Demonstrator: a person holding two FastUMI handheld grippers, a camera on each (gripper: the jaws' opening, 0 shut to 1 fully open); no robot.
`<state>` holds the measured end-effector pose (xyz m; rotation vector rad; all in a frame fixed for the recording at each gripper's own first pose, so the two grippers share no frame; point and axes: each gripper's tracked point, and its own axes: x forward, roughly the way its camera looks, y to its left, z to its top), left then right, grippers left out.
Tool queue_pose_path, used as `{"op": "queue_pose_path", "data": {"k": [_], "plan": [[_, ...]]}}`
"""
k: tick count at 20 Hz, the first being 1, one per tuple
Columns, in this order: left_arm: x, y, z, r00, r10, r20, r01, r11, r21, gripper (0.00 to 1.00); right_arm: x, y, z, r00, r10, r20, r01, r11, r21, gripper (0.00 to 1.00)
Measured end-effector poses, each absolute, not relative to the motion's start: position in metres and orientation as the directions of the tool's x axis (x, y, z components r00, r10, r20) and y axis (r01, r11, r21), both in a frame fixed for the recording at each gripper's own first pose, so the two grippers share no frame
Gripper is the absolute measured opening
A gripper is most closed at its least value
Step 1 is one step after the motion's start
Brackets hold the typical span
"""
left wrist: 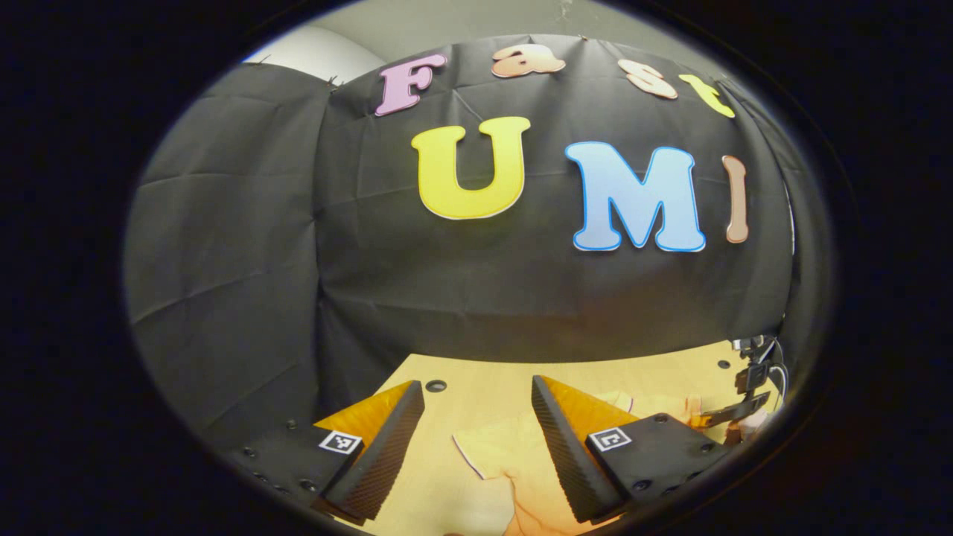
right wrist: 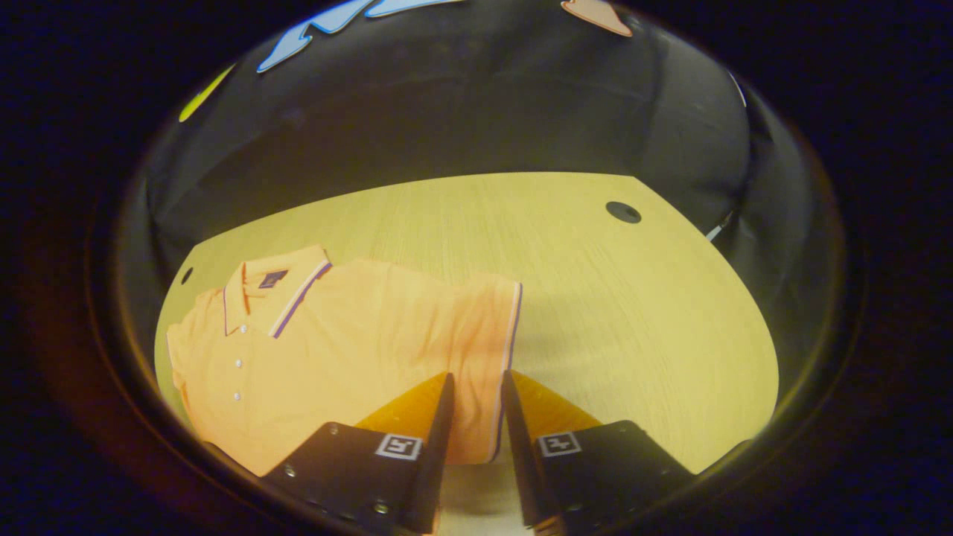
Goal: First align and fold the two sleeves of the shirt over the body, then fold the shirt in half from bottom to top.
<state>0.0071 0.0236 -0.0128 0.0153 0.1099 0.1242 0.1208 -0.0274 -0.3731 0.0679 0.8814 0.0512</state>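
Observation:
An orange polo shirt point(right wrist: 350, 350) lies flat on the wooden table point(right wrist: 618, 313), front up, its trimmed collar point(right wrist: 275, 286) at the left of the right gripper view. One short sleeve point(right wrist: 488, 327) spreads out sideways. My right gripper point(right wrist: 477, 374) hovers over that sleeve's striped cuff, its fingers a narrow gap apart with the cuff edge showing between them. My left gripper point(left wrist: 476, 385) is open wide and tilted up toward the wall, with part of the shirt point(left wrist: 506, 458) below it. The right gripper point(left wrist: 748, 391) also appears at the far right of the left gripper view.
The table point(left wrist: 484, 376) ends at the black cloth wall. Round cable holes point(right wrist: 623, 212) point(left wrist: 435, 385) sit near its far corners. Bare wood lies to the right of the sleeve in the right gripper view.

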Motion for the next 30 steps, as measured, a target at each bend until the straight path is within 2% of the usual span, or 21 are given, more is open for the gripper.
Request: {"op": "queue_pose_path", "data": {"k": [1, 3, 4, 5, 7, 12, 19, 25, 30], "plan": [[0.007, 0.024, -0.013, 0.986, 0.125, -0.109, -0.123, 0.992, 0.023, 0.94, 0.121, -0.023, -0.372, 0.634, 0.093, -0.767, -0.029, 0.995, 0.097, 0.37], [0.006, 0.025, -0.014, 0.986, 0.125, -0.111, -0.123, 0.992, 0.024, 0.94, 0.124, -0.021, -0.374, 0.627, 0.083, -0.774, -0.015, 0.995, 0.094, 0.13], [0.006, 0.026, -0.014, 0.986, 0.126, -0.111, -0.124, 0.992, 0.024, 0.94, 0.122, -0.021, -0.372, 0.623, 0.073, -0.779, -0.021, 0.997, 0.076, 0.06], [0.006, 0.025, -0.013, 0.986, 0.127, -0.111, -0.125, 0.992, 0.025, 0.94, 0.122, -0.020, -0.371, 0.622, 0.063, -0.781, -0.029, 0.998, 0.058, 0.10], [0.003, 0.027, -0.013, 0.986, 0.128, -0.110, -0.125, 0.992, 0.028, 0.94, 0.124, -0.019, -0.367, 0.622, 0.040, -0.782, -0.043, 0.999, 0.017, 0.00], [0.000, 0.034, -0.012, 0.985, 0.136, -0.105, -0.134, 0.991, 0.024, 0.94, 0.130, 0.011, -0.341, 0.664, 0.085, -0.743, -0.121, 0.993, 0.006, 0.00], [-0.003, 0.042, -0.017, 0.983, 0.152, -0.107, -0.152, 0.988, 0.007, 0.94, 0.119, 0.082, -0.309, 0.679, 0.225, -0.699, -0.264, 0.963, 0.055, 0.00], [-0.011, 0.057, -0.022, 0.977, 0.179, -0.117, -0.179, 0.984, 0.010, 0.94, 0.099, 0.145, -0.312, 0.624, 0.333, -0.707, -0.374, 0.921, 0.105, 0.00], [-0.022, 0.072, -0.023, 0.970, 0.211, -0.124, -0.210, 0.978, 0.019, 0.94, 0.087, 0.162, -0.340, 0.550, 0.334, -0.766, -0.390, 0.913, 0.118, 0.00]]}}
